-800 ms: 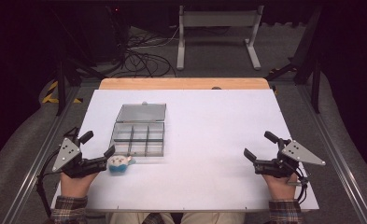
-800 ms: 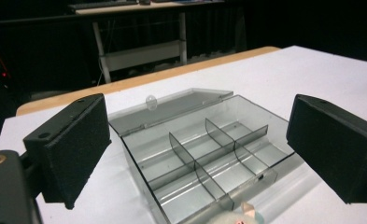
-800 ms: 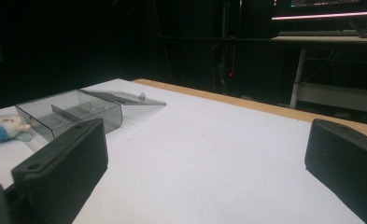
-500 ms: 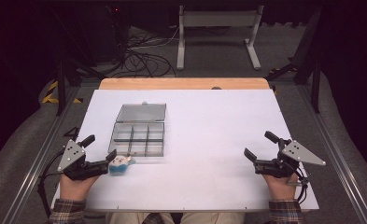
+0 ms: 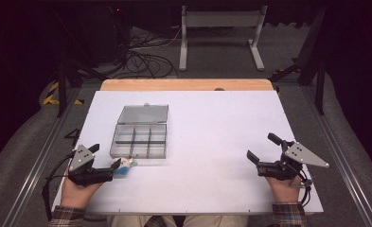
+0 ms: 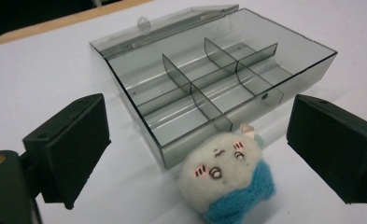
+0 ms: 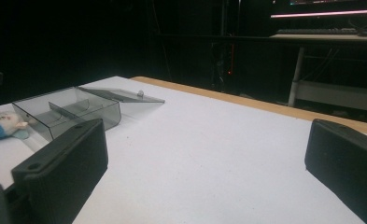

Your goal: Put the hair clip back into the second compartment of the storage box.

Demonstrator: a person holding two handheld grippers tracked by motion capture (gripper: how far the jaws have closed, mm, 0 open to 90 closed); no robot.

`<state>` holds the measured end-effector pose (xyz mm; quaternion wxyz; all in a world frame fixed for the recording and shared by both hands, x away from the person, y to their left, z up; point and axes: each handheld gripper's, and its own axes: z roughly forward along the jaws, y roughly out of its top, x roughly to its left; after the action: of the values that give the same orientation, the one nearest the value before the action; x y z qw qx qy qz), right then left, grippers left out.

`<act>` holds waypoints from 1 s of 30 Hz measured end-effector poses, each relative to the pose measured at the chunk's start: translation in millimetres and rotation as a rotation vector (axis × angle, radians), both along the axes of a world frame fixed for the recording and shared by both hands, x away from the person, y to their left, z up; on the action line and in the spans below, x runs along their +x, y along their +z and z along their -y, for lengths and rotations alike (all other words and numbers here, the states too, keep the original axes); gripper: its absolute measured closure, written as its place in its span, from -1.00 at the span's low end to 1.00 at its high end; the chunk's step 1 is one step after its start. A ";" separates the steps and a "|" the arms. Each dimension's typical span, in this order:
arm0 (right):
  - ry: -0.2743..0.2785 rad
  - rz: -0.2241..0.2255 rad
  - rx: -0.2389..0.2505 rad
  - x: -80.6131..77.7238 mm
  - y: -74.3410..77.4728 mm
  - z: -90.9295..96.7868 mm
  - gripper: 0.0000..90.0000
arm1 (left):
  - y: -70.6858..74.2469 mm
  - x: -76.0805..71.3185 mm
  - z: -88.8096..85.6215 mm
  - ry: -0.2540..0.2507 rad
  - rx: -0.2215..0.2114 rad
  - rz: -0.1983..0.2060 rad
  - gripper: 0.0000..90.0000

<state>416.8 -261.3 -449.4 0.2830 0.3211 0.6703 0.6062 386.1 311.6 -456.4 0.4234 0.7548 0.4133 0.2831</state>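
Note:
A small white plush toy (image 5: 125, 165) with a blue body (image 6: 225, 186) lies on the white table (image 5: 212, 123), right against the near left corner of an open clear grey compartment box (image 5: 139, 138) (image 6: 218, 88). My left gripper (image 5: 105, 157) (image 6: 200, 123) stands open at the toy. The toy sits low in the gap between its jaws, nearer the right one, and neither pad touches it. My right gripper (image 5: 262, 147) (image 7: 204, 154) rests open near the table's right front edge with nothing between its jaws. From the right gripper view, the box (image 7: 64, 114) and the toy (image 7: 1, 123) are far to the left.
The box's compartments look empty and its lid (image 5: 143, 113) lies folded back flat on the table. A wooden strip (image 5: 186, 84) borders the far edge. Cables (image 5: 141, 56) and a metal stand (image 5: 221, 28) are on the floor beyond.
My left gripper has shifted a little to the right, toward the plush toy. The right gripper, the box and the toy have stayed where they were.

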 end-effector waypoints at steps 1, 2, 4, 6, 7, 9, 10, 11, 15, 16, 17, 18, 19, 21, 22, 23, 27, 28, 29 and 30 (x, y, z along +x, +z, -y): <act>-0.001 -0.001 -0.001 0.0 0.0 -0.2 -1.00 | -0.6 0.3 0.3 0.000 0.003 -0.008 -0.85; -0.001 -0.001 -0.001 0.0 0.0 -0.2 -1.00 | -1.4 0.4 0.9 0.003 0.002 -0.019 -0.85; 0.000 -0.001 0.001 0.0 0.0 -0.5 -1.00 | -2.6 1.1 1.0 0.009 0.016 -0.037 -0.85; -0.001 -0.001 0.000 -0.1 0.0 -0.6 -1.00 | -4.1 1.6 1.9 0.010 0.017 -0.057 -0.85; -0.003 -0.001 -0.001 -0.3 0.1 -0.6 -1.00 | -4.7 1.9 2.2 0.010 0.021 -0.066 -0.85; -0.004 0.000 -0.001 -0.3 0.1 -0.5 -1.00 | -6.0 2.3 3.2 0.007 0.032 -0.080 -0.85; -0.004 0.000 -0.001 -0.4 0.1 -0.5 -1.00 | -6.5 2.5 3.7 0.005 0.040 -0.088 -0.85; -0.004 0.000 -0.001 -0.2 0.1 -0.6 -1.00 | -7.3 2.6 4.5 0.005 0.044 -0.094 -0.85; -0.004 -0.002 -0.002 -0.3 0.0 -0.9 -1.00 | -10.4 3.5 7.3 0.002 0.055 -0.122 -0.85; -0.004 -0.003 -0.003 -0.2 0.0 -1.0 -1.00 | -10.6 3.6 7.6 0.003 0.064 -0.130 -0.85; -0.004 -0.003 -0.002 -0.1 0.0 -1.2 -1.00 | -11.6 4.1 8.4 0.011 0.071 -0.139 -0.85; -0.004 -0.003 -0.002 -0.1 0.0 -1.2 -1.00 | -11.6 4.1 8.4 0.011 0.071 -0.139 -0.85; -0.004 -0.003 -0.002 -0.1 0.0 -1.3 -1.00 | -12.0 4.2 8.7 0.014 0.070 -0.146 -0.85; -0.003 -0.002 -0.008 -0.1 -0.1 -1.6 -1.00 | -12.7 4.6 9.0 0.011 0.077 -0.155 -0.84; -0.003 -0.002 -0.008 -0.1 -0.1 -1.6 -1.00 | -12.7 4.6 9.0 0.010 0.084 -0.157 -0.84; -0.002 0.000 -0.008 -0.5 0.0 -1.9 -1.00 | -12.9 4.6 9.4 0.012 0.088 -0.159 -0.83; -0.003 0.000 -0.007 -0.2 0.0 -1.7 -1.00 | -14.7 6.3 10.2 0.009 0.100 -0.175 -0.81; -0.004 -0.003 -0.005 -0.2 0.0 -1.7 -1.00 | -15.6 6.6 11.0 0.007 0.097 -0.190 -0.79; -0.005 -0.003 -0.005 -0.1 -0.1 -1.8 -1.00 | -16.5 7.3 11.4 0.011 0.110 -0.192 -0.79; -0.005 -0.003 -0.005 -0.1 -0.1 -1.8 -1.00 | -17.5 8.1 12.2 0.009 0.109 -0.201 -0.79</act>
<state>416.7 -259.5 -449.4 0.2844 0.3228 0.6713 0.6035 394.2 299.5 -473.9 0.3368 0.7995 0.4409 0.2300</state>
